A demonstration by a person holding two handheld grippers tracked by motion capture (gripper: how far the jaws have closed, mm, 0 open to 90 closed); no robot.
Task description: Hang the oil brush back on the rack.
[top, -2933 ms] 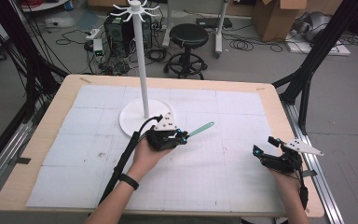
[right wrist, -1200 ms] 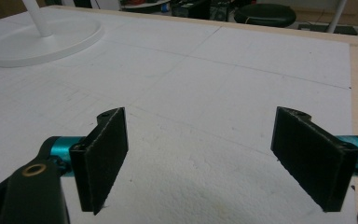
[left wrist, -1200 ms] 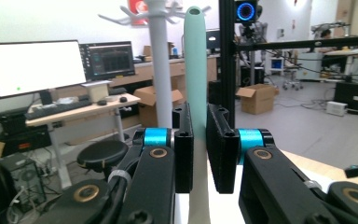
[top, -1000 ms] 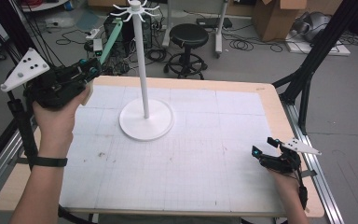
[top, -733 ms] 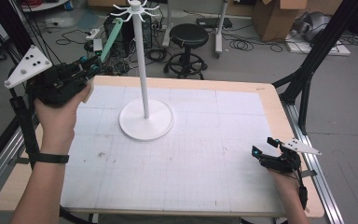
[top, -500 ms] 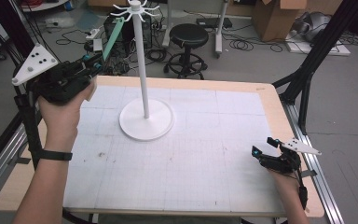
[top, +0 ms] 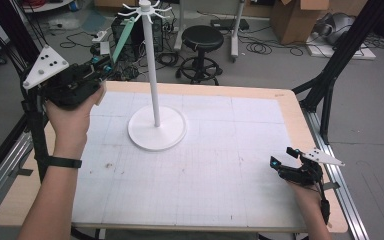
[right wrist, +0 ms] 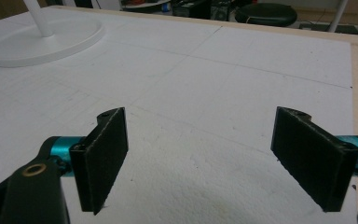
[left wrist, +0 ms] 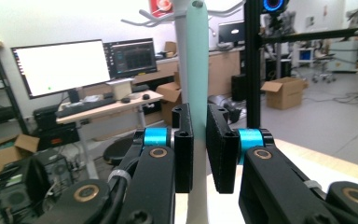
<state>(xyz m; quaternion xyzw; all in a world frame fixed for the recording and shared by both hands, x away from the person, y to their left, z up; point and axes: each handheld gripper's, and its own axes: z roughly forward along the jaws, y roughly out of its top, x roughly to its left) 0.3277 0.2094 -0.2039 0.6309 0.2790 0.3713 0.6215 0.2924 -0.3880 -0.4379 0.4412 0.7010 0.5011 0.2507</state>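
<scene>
Left claw [top: 102,64] raised above the desk's [top: 290,107] far left corner, jaws clamped on the lower end of a pale green flat tool [top: 121,37]. The tool slants up toward the hooks atop the white stand [top: 156,100]; in the left gripper view its holed tip [left wrist: 197,4] sits level with those hooks. Right claw [top: 283,161] rests low at the near right of the desk, jaws spread wide, nothing between them.

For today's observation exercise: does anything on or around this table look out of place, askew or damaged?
Nothing stands out. The white stand sits upright on the table. The left gripper holds a mint-green strip tilted up toward the stand's hooks; the right gripper rests open near the table's edge.
</scene>
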